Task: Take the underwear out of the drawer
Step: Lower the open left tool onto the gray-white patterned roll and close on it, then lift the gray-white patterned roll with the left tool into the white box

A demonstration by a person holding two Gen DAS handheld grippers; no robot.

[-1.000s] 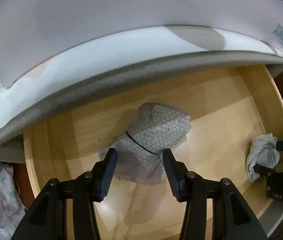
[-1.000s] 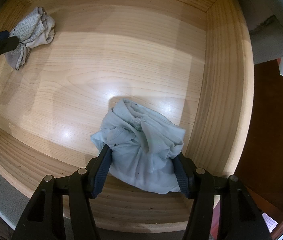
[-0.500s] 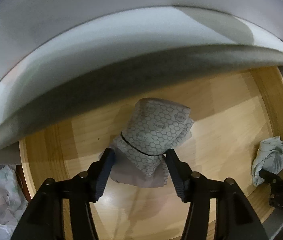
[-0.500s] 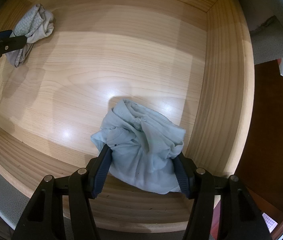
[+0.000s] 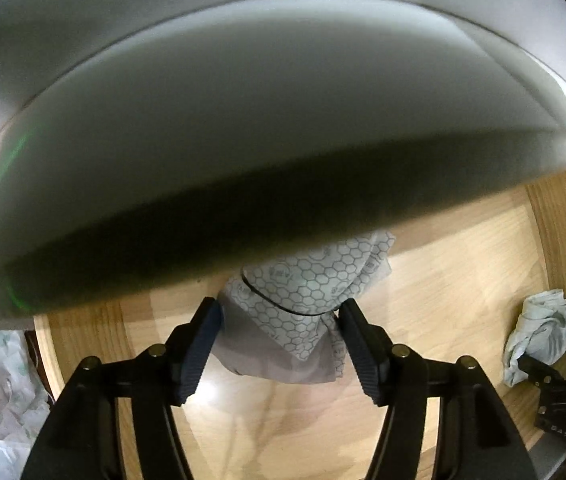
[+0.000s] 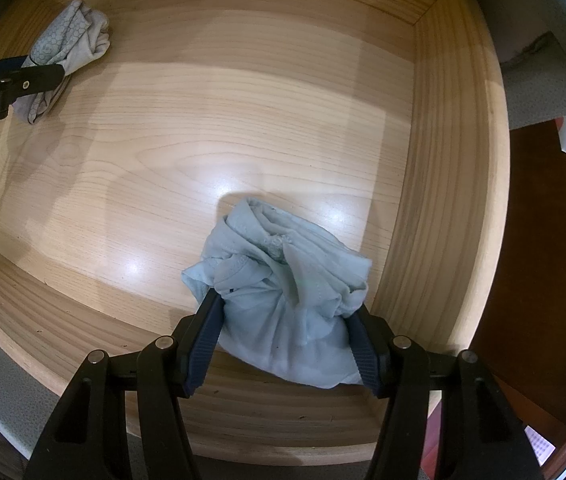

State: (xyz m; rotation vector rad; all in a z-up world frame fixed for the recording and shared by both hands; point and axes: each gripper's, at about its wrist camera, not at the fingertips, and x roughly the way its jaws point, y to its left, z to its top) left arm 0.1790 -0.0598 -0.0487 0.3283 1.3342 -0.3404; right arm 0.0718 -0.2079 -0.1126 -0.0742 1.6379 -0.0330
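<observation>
**A:** Between the pads of the left gripper point(image 5: 279, 344) the honeycomb-print underwear point(image 5: 307, 292) is pinched now, fabric pressed on both sides. A second ago the jaws were set wider, with the cloth lying loose in front of them. The whole view has also been pushed deeper under the pale overhanging panel point(image 5: 243, 140), which covers far more of the frame than before.

**B:** And the other side?

**A:** At the right gripper point(image 6: 283, 336) nothing is changed: the pale blue underwear point(image 6: 283, 292) is clamped in a bunch near the front wall of the wooden drawer point(image 6: 423, 200), same as earlier. Both garments are down in the drawer, well apart.

**B:** So the grabbing part is probably done.

**A:** Looks like it. Only the lift-out seems to be left, with the overhang to be cleared on the left.
</observation>
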